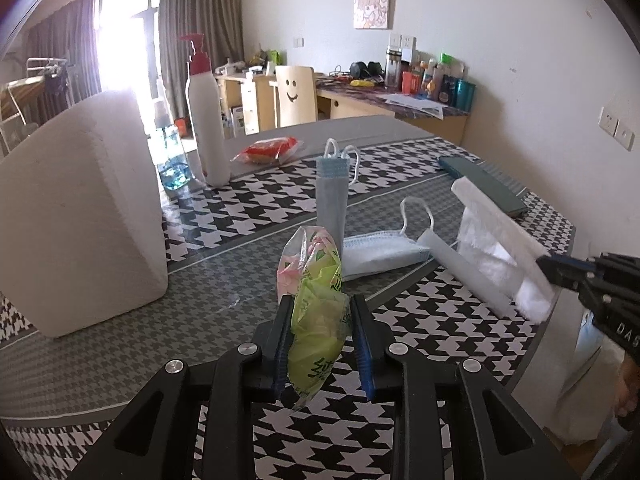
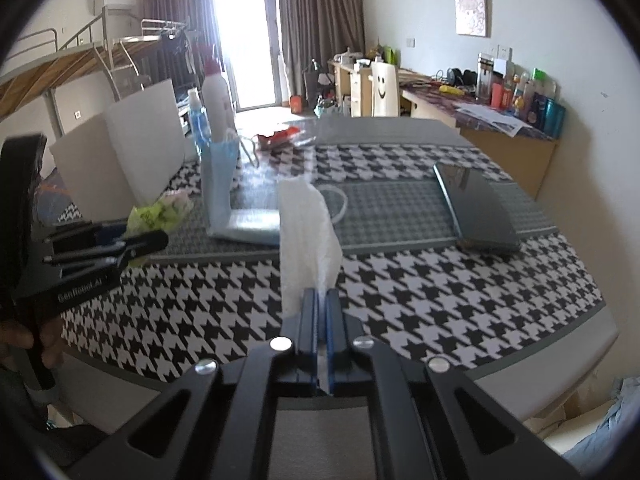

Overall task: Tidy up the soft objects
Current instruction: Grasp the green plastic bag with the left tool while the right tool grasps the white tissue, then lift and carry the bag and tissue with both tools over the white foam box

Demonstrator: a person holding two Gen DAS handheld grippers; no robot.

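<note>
Closest to my left camera, the left gripper is clamping its jaws on a green tissue packet, which is sticking up between the blue pads with its pink-printed end pointing toward the middle of the table. I am holding it clear of the houndstooth tablecloth. Off to the right in that view, the right gripper is pinching the lower corner of a white tissue sheet, and from my right camera I am seeing its jaws pressed together on the sheet's near edge, with the white tissue sheet standing up in front of the right gripper. A blue face mask is lying flat on the cloth just beyond the packet, its white ear loop curling up beside it. A second mask, folded narrow, is standing upright behind it with its loops at the top. On the left, a large white block is sitting on the table, and behind it a white pump bottle with a red top is standing next to a small blue spray bottle. A red snack packet is lying farther back, and a dark notebook is resting near the table's right side, well apart from both grippers.
</note>
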